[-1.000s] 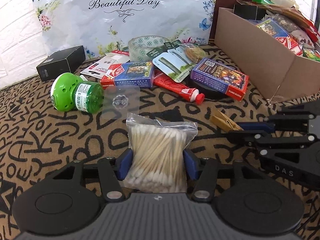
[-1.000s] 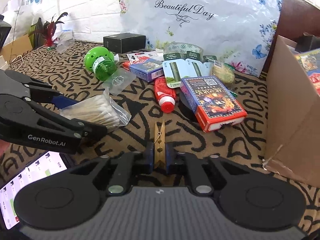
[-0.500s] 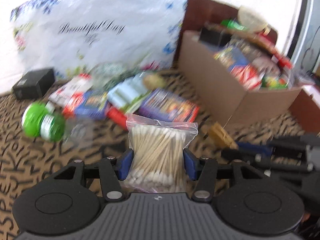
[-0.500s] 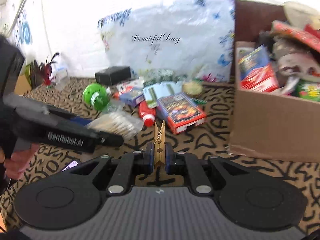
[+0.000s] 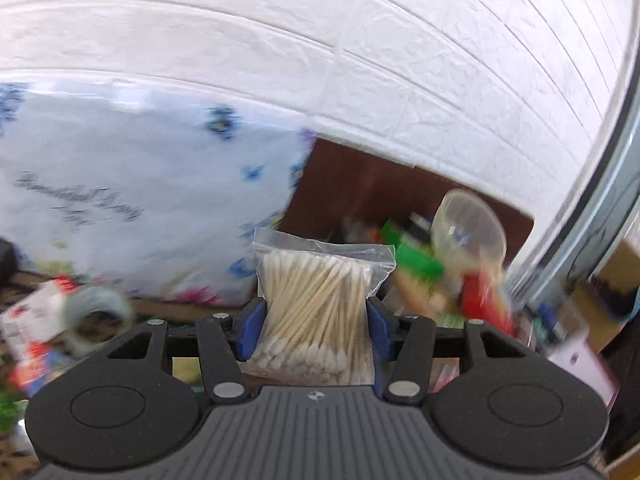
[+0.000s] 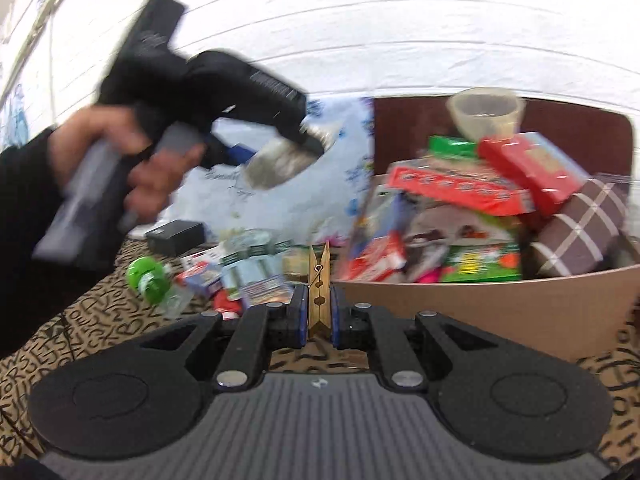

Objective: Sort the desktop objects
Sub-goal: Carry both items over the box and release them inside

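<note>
The cardboard box (image 6: 500, 312) is heaped above its rim, so anything dropped on the pile may well slide off; the clear plastic cup (image 6: 486, 114) perched on top looks easiest to knock down. The left claw (image 5: 316, 330), raised left of the box, is closed about halfway on one bag of cotton swabs (image 5: 320, 304), whose slick film could slip. The right claw (image 6: 319, 314), just in front of the box, is nearly closed on one wooden clothespin (image 6: 319, 294), held upright. Left of the box on the tabletop (image 6: 60, 344) lie one green bottle (image 6: 147, 280), one black box (image 6: 176, 236) and several blurred packets.
</note>
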The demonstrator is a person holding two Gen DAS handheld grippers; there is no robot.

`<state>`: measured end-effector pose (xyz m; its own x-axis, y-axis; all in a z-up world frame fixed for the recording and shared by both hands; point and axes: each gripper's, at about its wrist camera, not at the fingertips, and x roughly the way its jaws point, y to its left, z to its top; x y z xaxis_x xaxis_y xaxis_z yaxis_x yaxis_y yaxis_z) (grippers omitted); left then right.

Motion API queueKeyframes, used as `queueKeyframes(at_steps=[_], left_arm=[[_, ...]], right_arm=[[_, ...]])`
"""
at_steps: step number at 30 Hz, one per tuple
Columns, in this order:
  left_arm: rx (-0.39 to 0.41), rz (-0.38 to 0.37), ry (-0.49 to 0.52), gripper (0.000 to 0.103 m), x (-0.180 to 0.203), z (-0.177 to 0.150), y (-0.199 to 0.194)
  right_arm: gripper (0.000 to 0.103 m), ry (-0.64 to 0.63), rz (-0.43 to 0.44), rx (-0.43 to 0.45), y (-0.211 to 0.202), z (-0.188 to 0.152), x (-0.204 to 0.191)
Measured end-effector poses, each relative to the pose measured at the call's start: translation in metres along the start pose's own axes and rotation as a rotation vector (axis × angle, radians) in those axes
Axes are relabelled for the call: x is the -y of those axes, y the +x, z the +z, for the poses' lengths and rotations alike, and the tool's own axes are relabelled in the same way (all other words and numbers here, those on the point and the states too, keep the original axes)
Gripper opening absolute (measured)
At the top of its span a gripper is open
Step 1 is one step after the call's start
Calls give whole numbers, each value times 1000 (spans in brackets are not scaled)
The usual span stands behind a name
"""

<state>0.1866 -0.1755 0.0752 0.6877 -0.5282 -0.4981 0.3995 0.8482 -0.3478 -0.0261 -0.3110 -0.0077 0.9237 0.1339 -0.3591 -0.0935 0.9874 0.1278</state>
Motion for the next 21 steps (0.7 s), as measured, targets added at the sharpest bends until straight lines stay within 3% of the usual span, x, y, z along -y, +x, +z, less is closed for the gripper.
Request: queueKeyframes(at_steps=[3,5,12,21], left_arm=[[-29,-16,-42,56,13,13,36],[-41,11,-55,56,17,15,56],[-97,4,-222,57,-12,16,102],[-54,-58,-222,59,-13,8,111]], right_arm=[[9,25,-68,10,-8,0,21],[9,45,-115,15,-12,1,36],[9,76,-220,44,-10,11,72],[9,66,-254,30,1,14,85]])
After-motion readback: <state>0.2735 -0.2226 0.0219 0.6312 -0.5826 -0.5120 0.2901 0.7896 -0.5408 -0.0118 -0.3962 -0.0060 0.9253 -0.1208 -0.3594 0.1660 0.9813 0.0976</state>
